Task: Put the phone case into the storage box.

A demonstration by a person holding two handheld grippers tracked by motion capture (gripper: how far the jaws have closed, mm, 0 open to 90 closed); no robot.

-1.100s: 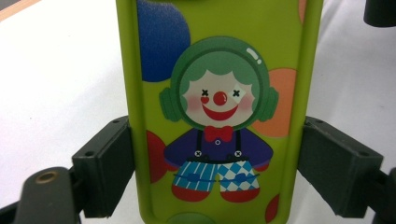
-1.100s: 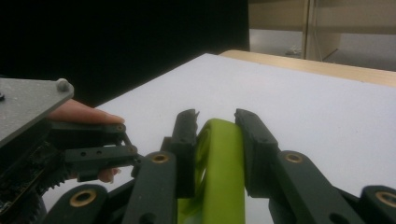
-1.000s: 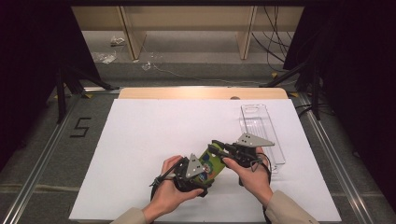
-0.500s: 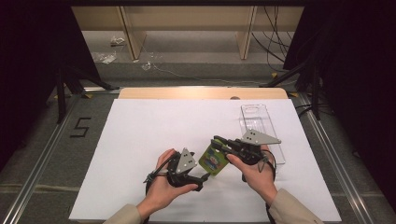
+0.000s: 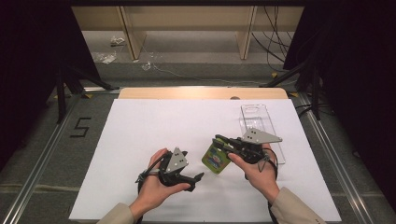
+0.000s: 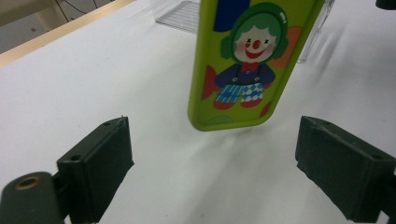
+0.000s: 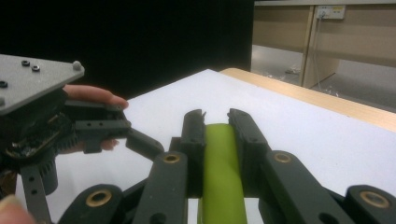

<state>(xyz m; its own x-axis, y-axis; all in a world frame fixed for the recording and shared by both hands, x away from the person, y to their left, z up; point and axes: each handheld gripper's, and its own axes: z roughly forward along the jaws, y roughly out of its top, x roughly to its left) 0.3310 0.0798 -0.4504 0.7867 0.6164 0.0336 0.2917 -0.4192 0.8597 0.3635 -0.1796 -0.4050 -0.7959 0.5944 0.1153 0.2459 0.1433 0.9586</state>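
Observation:
A lime-green phone case point(image 5: 215, 158) with a clown picture hangs just above the white table sheet point(image 5: 154, 126). My right gripper point(image 5: 220, 142) is shut on the case's edge, and the green edge point(image 7: 220, 172) runs between its two black jaws in the right gripper view point(image 7: 215, 119). My left gripper point(image 5: 192, 164) sits to the left of the case, apart from it. Its jaws have just been opening and stand wide point(image 6: 215, 158). The case's clown face point(image 6: 243, 70) hangs beyond the pads point(image 6: 100, 158), with nothing between them.
A clear plastic tray point(image 5: 259, 123) lies at the right of the sheet, just behind my right hand, and its near end point(image 6: 182, 14) shows behind the case. A wooden table edge point(image 5: 187, 92) runs along the back. Cables and shelving stand beyond it.
My left gripper has drawn away to the left from the case, which it was up against before. The right gripper keeps the case and has shifted slightly right.

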